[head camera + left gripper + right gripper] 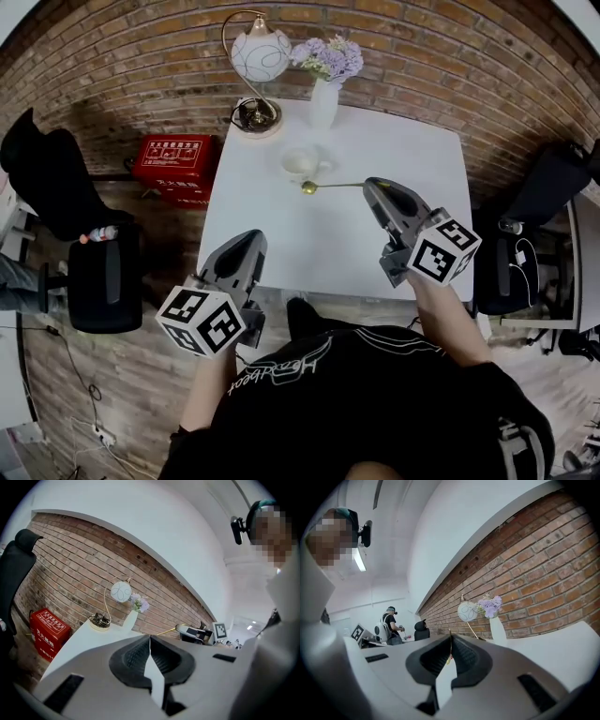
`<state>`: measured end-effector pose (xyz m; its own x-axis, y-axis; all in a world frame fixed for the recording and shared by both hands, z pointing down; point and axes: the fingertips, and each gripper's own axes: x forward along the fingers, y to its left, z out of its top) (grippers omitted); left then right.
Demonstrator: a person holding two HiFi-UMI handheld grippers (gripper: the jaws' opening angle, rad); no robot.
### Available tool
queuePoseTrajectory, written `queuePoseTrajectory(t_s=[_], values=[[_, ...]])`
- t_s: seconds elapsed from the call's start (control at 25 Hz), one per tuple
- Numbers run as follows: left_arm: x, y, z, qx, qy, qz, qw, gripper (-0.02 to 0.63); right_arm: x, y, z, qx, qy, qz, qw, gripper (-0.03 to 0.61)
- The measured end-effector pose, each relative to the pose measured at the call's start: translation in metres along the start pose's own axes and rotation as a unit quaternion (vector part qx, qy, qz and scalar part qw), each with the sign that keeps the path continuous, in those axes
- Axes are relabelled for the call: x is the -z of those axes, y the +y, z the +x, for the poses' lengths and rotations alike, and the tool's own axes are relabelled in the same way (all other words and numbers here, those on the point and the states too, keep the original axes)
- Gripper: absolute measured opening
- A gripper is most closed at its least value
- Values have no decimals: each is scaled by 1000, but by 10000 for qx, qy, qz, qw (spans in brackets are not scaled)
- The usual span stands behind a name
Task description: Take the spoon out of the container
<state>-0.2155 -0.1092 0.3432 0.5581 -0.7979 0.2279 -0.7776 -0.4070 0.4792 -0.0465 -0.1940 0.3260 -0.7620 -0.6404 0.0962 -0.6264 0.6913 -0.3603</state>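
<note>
A white cup stands on the white table, in front of the vase. A gold spoon lies level just right of the cup and outside it, its bowl toward the cup. My right gripper is shut on the end of the handle. In the right gripper view the thin gold handle shows pinched between the shut jaws of the right gripper. My left gripper hovers over the table's front left, shut and empty. From the left gripper view, the spoon sticks out of the right gripper.
A gold lamp with a white globe and a white vase of purple flowers stand at the table's far edge by the brick wall. A red box and a black chair are on the left; another black chair is on the right.
</note>
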Motion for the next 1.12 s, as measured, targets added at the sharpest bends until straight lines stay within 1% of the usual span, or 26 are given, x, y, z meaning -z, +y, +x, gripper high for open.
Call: queuePoseTrajectory(t_s=[0.16,0.4,0.6,0.84,1.12], values=[[6,-17,-4,121,39,64,9999,6,13,15,-18,-69,58,178,9998,0],[20,-45,-8,223,63,158,9996,5,32,29,-51,-233,68,298,9993,0],[22,-49,-5,254,131,206,9994,5,34,27,-57,-195,92,333,9992,0],[27,-52,0,276,198,209,9992,5,37,24,-63,-122,128,246,9995,0],[24,-54,2,296,174,261,9991,5,36,23,-66,-115,117,210,9996,0]])
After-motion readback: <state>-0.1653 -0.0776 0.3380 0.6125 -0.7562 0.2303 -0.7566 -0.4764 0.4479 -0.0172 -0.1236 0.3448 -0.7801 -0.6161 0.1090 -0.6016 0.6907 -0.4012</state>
